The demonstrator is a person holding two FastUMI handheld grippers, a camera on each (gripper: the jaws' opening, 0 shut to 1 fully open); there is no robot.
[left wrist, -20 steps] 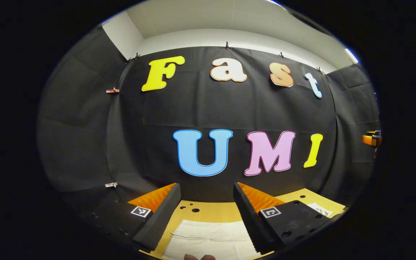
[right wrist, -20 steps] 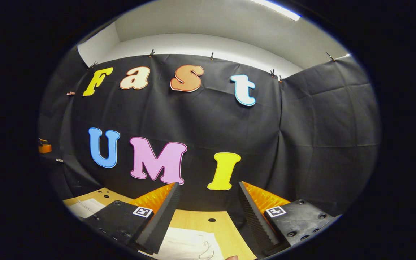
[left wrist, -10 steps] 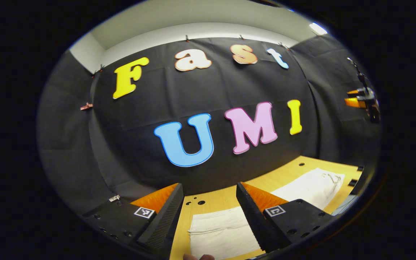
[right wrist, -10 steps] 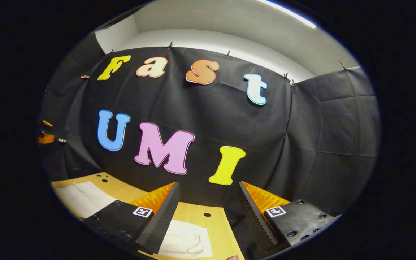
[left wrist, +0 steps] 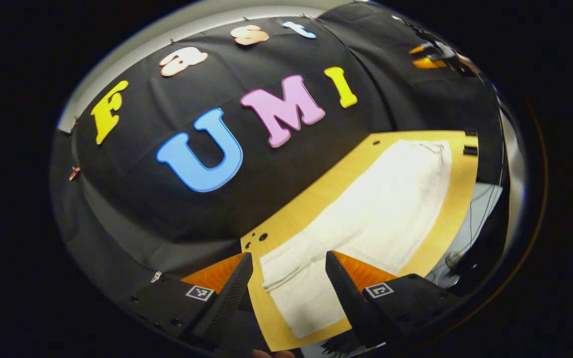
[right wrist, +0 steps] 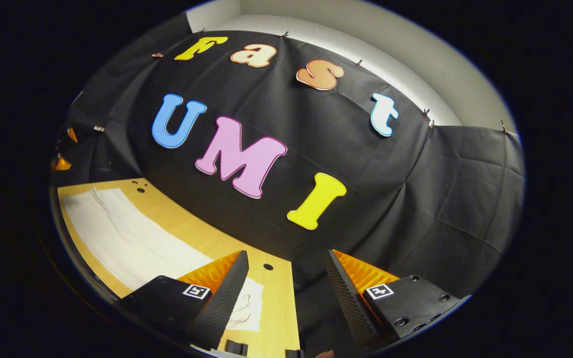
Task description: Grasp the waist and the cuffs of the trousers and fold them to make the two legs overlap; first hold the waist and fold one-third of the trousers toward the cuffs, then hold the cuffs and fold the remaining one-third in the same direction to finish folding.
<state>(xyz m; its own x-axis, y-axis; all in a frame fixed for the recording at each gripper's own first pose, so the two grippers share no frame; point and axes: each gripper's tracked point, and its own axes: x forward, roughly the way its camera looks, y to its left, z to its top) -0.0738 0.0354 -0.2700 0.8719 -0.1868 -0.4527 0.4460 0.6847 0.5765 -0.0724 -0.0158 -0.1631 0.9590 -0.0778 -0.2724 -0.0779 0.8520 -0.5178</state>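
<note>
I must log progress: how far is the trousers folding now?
Done: the white trousers already lie as one long strip on the wooden table, so the legs seem overlapped. In hand: the left gripper and right gripper hang open, holding nothing. Left: both one-third folds.

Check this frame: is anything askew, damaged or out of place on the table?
Nothing stands out. The white trousers lie flat and lengthwise on the wooden table, no tear or stain visible. The left tool and right tool are open, holding nothing, above opposite ends of the trousers.
</note>
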